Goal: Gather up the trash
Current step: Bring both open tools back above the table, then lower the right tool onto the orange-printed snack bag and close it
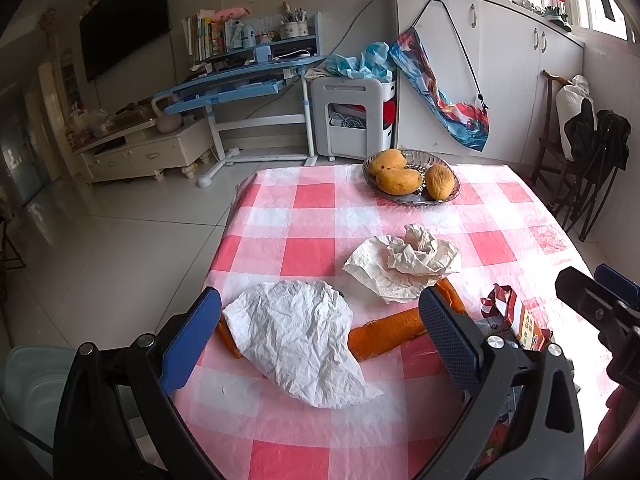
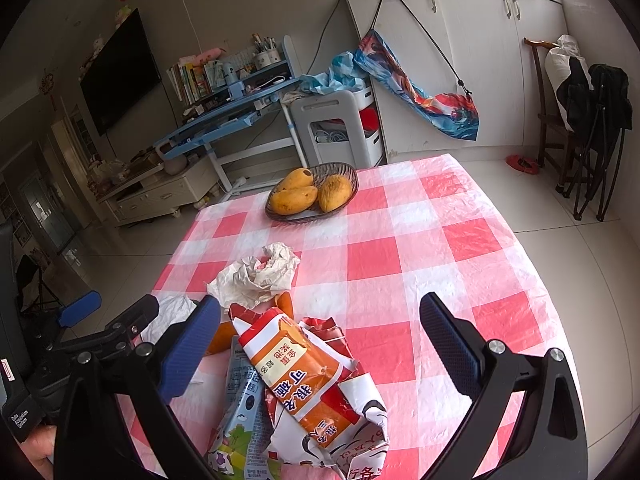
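We see a bowl (image 1: pixel 450 196) of mangoes (image 1: pixel 398 181) on the checked table (image 1: pixel 320 224), a blue desk (image 1: pixel 240 80) and a television (image 1: pixel 124 16) behind.

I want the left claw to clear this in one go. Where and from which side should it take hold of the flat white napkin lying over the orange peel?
Probably the raised, wrinkled hump of the white napkin where it drapes over the orange peel, coming from above. The edges lie flat on the tablecloth and give little to pinch. The left claw is open, with the hump between its fingers.
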Motion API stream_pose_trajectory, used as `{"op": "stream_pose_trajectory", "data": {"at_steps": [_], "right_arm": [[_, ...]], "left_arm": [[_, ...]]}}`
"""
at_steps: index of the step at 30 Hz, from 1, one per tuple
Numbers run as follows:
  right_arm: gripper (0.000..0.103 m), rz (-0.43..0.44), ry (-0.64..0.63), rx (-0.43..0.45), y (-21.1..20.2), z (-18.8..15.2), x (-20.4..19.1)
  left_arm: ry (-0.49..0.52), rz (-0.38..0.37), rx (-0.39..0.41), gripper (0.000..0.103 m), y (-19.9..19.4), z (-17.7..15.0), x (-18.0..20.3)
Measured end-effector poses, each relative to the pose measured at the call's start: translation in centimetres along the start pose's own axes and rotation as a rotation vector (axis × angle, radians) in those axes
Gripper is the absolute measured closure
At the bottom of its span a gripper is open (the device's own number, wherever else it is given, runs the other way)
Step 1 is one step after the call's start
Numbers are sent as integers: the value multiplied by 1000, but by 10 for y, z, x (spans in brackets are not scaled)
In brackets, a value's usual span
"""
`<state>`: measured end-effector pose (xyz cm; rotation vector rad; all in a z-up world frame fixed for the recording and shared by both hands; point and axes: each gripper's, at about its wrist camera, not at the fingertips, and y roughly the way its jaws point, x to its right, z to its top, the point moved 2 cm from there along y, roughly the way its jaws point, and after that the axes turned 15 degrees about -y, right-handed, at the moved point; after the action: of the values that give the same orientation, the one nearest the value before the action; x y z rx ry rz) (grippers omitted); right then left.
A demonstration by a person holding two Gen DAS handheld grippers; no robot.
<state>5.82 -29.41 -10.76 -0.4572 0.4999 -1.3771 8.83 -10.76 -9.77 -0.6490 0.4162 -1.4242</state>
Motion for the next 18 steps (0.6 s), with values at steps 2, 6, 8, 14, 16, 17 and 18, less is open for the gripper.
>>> {"op": "stream_pose_trajectory", "data": {"at_steps": [2, 6, 8, 14, 16, 17, 18], "right_arm": [[8, -1, 0, 0, 0, 0, 0], [8, -1, 1, -1, 0, 0, 0], [8, -1, 1, 0, -1, 1, 0], [8, 0, 0, -3, 0, -1, 1], [8, -1, -1, -3, 0, -1, 1], [8, -4, -1, -4, 0, -2, 0], [8, -5, -1, -5, 1, -4, 1]], "left_arm": [[1, -1, -2, 7, 0, -2, 0], [2, -2, -4, 7, 0, -2, 0], [2, -2, -6, 7, 0, -4, 1], [3, -3, -9, 7, 1, -3, 1], [4, -4, -9, 7, 0, -4, 1], [3, -3, -9, 7, 1, -3, 1], [3, -3, -9, 7, 1, -4, 1]]}}
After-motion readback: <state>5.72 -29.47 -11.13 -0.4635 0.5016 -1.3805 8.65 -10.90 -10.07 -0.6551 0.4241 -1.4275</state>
